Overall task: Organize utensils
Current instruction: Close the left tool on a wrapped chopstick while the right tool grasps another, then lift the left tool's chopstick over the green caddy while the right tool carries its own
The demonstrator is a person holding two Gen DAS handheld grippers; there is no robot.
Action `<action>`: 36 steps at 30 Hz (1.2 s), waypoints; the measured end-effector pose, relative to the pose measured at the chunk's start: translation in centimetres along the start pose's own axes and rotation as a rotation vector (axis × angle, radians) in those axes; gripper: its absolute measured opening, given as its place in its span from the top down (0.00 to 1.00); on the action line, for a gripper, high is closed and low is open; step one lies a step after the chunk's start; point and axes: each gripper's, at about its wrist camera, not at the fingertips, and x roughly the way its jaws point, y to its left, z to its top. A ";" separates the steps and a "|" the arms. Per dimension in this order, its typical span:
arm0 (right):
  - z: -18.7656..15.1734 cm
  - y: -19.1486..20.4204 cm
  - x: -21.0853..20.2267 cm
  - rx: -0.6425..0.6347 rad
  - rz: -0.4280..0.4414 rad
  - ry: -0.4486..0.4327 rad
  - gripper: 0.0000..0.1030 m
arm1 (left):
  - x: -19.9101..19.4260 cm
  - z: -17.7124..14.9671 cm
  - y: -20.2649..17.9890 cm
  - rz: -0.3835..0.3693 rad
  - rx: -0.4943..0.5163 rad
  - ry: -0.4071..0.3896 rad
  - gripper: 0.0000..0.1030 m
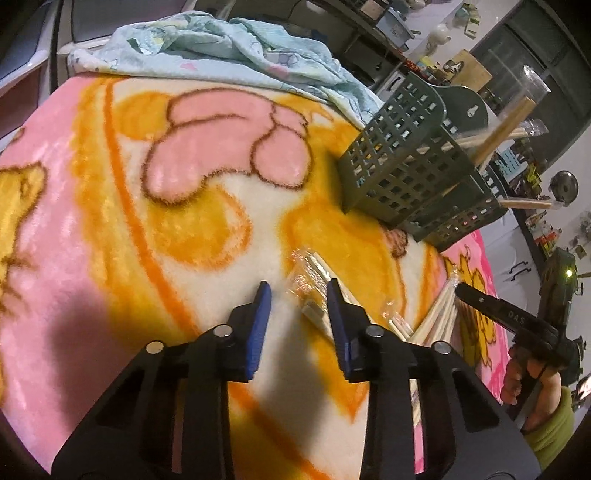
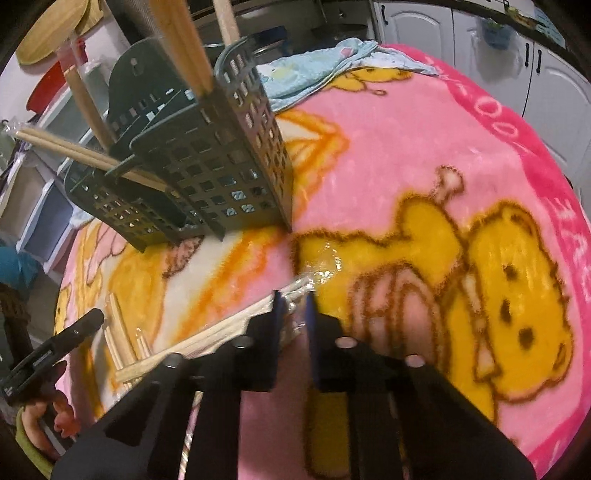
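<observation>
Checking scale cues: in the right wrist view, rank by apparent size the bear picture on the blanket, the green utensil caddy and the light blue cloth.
1. Green utensil caddy and bear picture: look alike in area, so unranked; the fisheye lens also stretches both.
2. Light blue cloth: smallest, but farthest away.

pink and yellow fleece blanket (image 2: 424, 155) with cartoon bear print covers the whole work surface, orange outlines and pink lettering along its edge; crumpled light blue printed cloth (image 1: 229, 48) lies on blanket's far end; white cabinet doors (image 2: 436, 33) with dark handles behind; round wooden board (image 2: 51, 29) at upper left, red item just below it; cluttered shelves (image 1: 535, 177) in background, contents too small to tell
</observation>
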 end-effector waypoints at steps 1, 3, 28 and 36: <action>0.0 -0.2 -0.2 0.000 0.004 -0.006 0.97 | 0.0 0.0 0.1 0.001 -0.002 0.001 0.79; -0.1 -0.7 -0.6 0.009 0.018 -0.016 0.98 | 0.2 0.1 0.1 0.008 0.002 0.001 0.82; -0.2 -1.0 -6.1 -0.053 0.049 -0.136 0.98 | -3.1 1.0 0.0 0.030 0.065 -0.075 1.00; -0.6 0.2 -9.2 -0.116 0.044 -0.200 0.98 | -7.2 1.4 -0.4 0.030 0.085 -0.172 1.00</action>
